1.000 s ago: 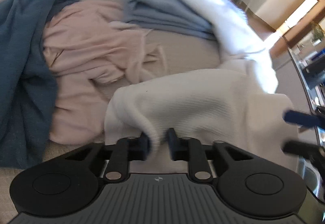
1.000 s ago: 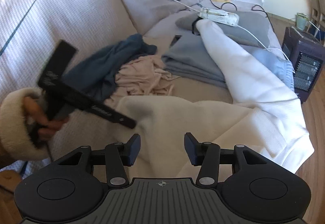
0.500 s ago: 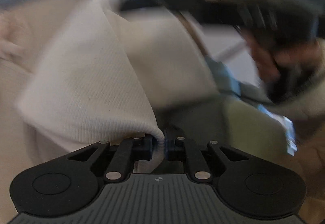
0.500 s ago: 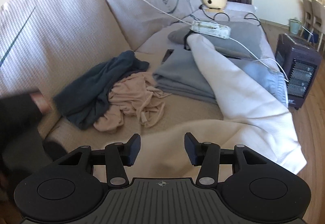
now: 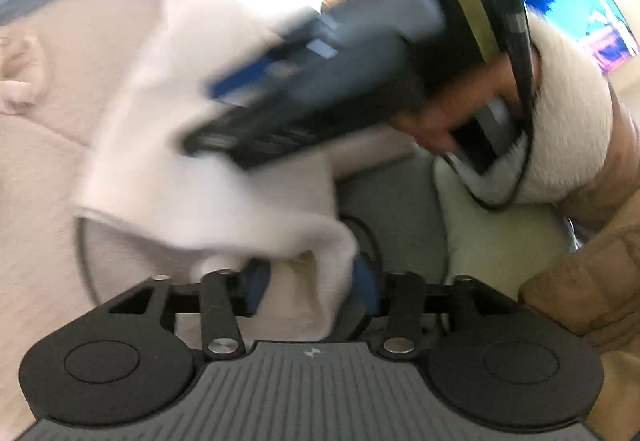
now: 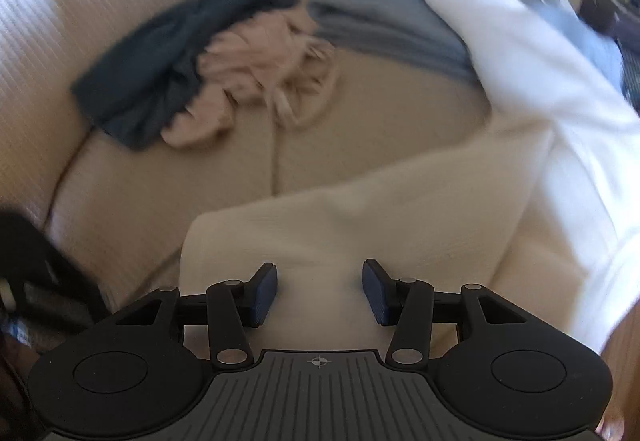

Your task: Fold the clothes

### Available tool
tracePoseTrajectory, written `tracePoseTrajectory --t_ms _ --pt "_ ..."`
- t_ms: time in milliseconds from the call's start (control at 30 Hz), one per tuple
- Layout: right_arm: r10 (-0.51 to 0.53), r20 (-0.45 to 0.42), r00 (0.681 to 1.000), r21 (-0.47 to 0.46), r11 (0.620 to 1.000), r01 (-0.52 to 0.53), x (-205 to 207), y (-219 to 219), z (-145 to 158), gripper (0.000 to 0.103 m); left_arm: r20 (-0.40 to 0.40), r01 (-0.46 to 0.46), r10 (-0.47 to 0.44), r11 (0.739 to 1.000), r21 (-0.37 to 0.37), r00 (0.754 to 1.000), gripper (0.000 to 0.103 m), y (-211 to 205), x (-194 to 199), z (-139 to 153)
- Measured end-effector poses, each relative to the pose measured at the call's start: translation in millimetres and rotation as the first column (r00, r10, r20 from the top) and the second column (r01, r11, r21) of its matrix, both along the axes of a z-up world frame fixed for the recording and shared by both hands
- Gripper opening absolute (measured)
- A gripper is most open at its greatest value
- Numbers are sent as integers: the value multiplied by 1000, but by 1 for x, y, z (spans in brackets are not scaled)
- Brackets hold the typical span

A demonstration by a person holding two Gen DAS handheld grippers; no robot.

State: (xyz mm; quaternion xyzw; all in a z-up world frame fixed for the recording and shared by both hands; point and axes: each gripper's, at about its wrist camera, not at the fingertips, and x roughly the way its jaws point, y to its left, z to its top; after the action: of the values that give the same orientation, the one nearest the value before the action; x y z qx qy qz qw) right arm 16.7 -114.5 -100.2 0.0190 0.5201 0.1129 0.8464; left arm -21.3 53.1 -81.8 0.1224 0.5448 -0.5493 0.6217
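A cream ribbed garment (image 6: 360,225) lies on the sofa seat, its folded edge facing me. My left gripper (image 5: 310,291) has its jaws opening, and a corner of the cream garment (image 5: 304,281) hangs loosely between the blue pads. My right gripper (image 6: 320,293) hovers just above the folded edge, open, with cloth below it but nothing pinched. In the left wrist view the right gripper (image 5: 280,97) crosses the garment as a blur, held by a hand (image 5: 452,113) in a fluffy white cuff.
On the beige sofa (image 6: 120,201) behind lie a crumpled dark blue garment (image 6: 168,57), a pink one (image 6: 256,77) and a folded grey-blue cloth (image 6: 384,21). A long white cloth (image 6: 540,73) runs down the right side. A dark blurred shape (image 6: 36,273) sits at the left edge.
The left gripper carried the cream corner across toward the right hand, then its jaws parted. The right gripper dropped close over the folded garment.
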Motion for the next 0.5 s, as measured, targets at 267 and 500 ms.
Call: tracePoseTrajectory --t_ms 267,500 --pt "-99 -84 992 29 994 102 -25 -29 -3 49 188 -244 241 970 -6 952 78 27 48 23" --pt "-114 -85 990 15 993 115 -31 -31 -2 51 185 -235 231 972 1 955 63 4 70 -13"
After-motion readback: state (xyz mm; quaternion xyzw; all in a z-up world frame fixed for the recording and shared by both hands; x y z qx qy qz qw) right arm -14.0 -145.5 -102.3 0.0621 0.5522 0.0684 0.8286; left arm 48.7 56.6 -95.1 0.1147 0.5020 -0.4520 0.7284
